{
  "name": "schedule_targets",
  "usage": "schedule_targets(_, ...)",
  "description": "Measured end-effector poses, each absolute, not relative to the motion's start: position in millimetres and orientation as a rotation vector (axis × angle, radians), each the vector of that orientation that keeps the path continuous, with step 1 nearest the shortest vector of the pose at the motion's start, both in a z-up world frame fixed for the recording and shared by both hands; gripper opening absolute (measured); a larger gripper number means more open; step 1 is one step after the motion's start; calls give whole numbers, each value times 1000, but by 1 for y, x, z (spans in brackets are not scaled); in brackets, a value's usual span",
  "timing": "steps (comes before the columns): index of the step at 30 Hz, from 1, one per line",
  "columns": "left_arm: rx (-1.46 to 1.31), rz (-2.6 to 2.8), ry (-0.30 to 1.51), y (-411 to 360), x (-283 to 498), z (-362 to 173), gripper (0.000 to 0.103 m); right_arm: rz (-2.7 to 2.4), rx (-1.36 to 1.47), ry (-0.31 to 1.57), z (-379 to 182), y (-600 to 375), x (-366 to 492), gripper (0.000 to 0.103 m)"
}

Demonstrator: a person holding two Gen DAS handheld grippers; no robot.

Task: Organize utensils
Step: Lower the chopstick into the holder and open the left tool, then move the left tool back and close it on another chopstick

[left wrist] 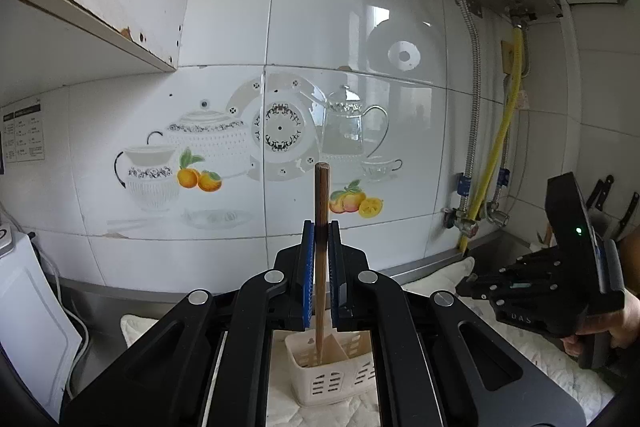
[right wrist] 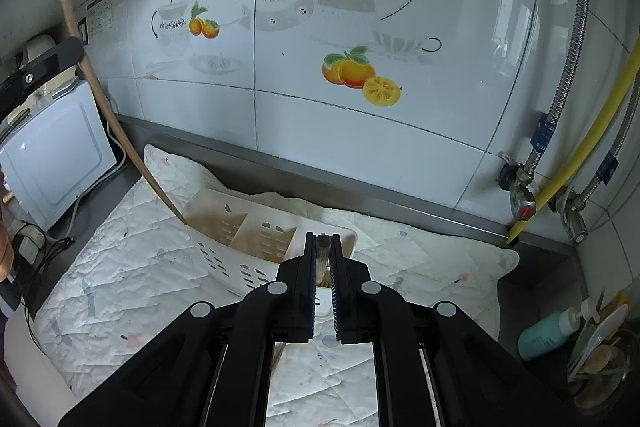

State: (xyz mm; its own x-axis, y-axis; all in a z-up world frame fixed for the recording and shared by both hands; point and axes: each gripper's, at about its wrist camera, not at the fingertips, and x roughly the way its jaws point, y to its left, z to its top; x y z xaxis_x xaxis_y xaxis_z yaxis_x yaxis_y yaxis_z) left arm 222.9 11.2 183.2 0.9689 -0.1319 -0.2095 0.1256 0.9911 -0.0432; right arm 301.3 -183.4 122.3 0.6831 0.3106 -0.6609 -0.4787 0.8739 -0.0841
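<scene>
My left gripper (left wrist: 321, 227) is shut on a brown wooden chopstick (left wrist: 321, 195) held upright, its lower tip inside the left compartment of the white slotted utensil caddy (left wrist: 328, 377). The same chopstick (right wrist: 120, 139) shows in the right wrist view, leaning down to the caddy (right wrist: 224, 255). My right gripper (right wrist: 322, 241) is shut on a second utensil (right wrist: 322, 247), seen end-on with a dark rounded tip, held above the caddy's right end. The right gripper's body (left wrist: 560, 267) shows at the right of the left wrist view.
A white quilted cloth (right wrist: 120, 287) covers the steel counter. A white appliance (right wrist: 52, 155) stands left, with cables beside it. Pipes and valves (right wrist: 524, 195) run down the tiled wall at right. A teal bottle (right wrist: 544, 335) and a dish holder sit in the right corner.
</scene>
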Motion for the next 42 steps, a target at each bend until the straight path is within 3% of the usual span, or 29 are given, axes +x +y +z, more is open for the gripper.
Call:
schedule_targets(14,-56,-125,377,13,282,126,5,461,-222,722,102,-190,315,8)
schedule_targets(18,-50,-134,382,12,283,123,9,465,-214,698,106,-190,311,25)
schedule_targets(19,-49,-142,380,12,281,123,11,462,-218,686,108,-190,308,33)
schedule_targets(20,-44,-142,377,11,280,124,13,454,-223,675,110,-190,306,34)
schedule_targets(22,-40,-147,363,12,275,127,23,443,-229,653,115,-193,300,34)
schedule_targets(31,-26,-205,347,14,214,125,40,457,-185,549,122,-220,230,34)
schedule_targets(42,-12,-240,452,9,99,42,53,510,-134,506,50,-239,110,35)
